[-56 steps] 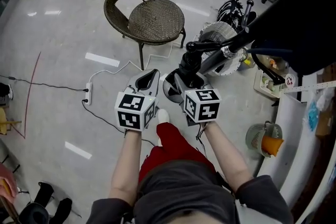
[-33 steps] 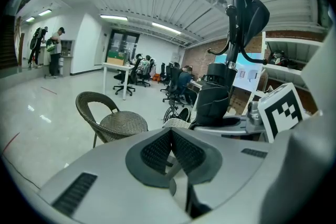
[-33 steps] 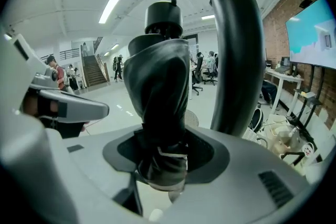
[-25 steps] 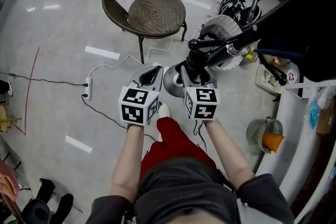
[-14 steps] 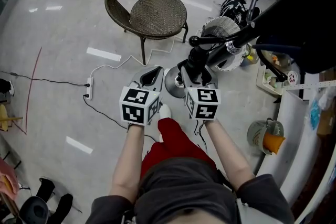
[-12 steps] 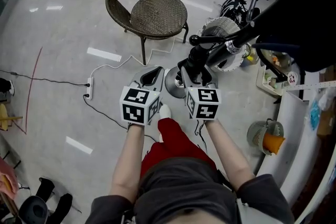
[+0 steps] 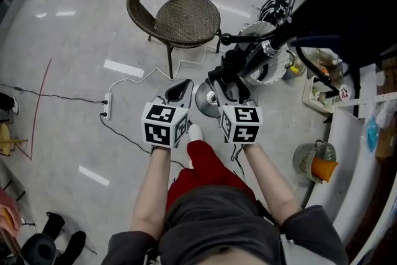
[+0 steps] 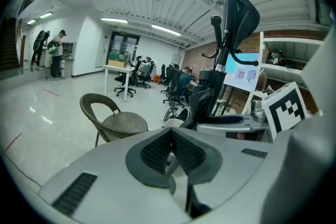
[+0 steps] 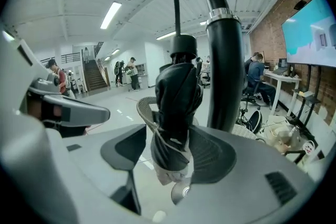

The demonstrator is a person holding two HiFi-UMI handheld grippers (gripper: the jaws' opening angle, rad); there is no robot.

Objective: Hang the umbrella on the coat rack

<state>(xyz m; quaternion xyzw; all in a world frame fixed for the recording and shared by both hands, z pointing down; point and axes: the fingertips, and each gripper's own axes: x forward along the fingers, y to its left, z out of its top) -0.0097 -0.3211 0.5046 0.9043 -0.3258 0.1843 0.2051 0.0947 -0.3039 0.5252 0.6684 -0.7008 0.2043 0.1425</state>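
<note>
1. Head view shows a big grey floor (image 7: 74, 28) with a person standing on it, seen from above.
2. A tall black coat rack (image 7: 273, 43) stands in front of the person, to the right. Its round metal foot (image 7: 208, 99) sits on the floor just past the two tools.
3. A brown woven chair (image 7: 186, 18) stands farther off, well apart from the rack.
4. A round white fan (image 7: 268, 68) sits on the floor behind the rack.
5. The black folded umbrella (image 7: 232, 68) hangs from a peg of the rack, right beside the pole. In the right gripper view the umbrella (image 9: 178, 97) hangs straight down, just left of the thick pole (image 9: 223, 76).
6. The right gripper (image 7: 228, 85) has its jaws wide apart. The bottom of the umbrella hangs between them, and the jaws do not squeeze it.
7. The left gripper (image 7: 178, 89) is next to the right one. In the left gripper view its jaws (image 8: 170, 136) are pressed together with nothing between them.
8. A small white power strip (image 7: 105, 107) lies on the floor to the left, with a thin cord running from it.
</note>
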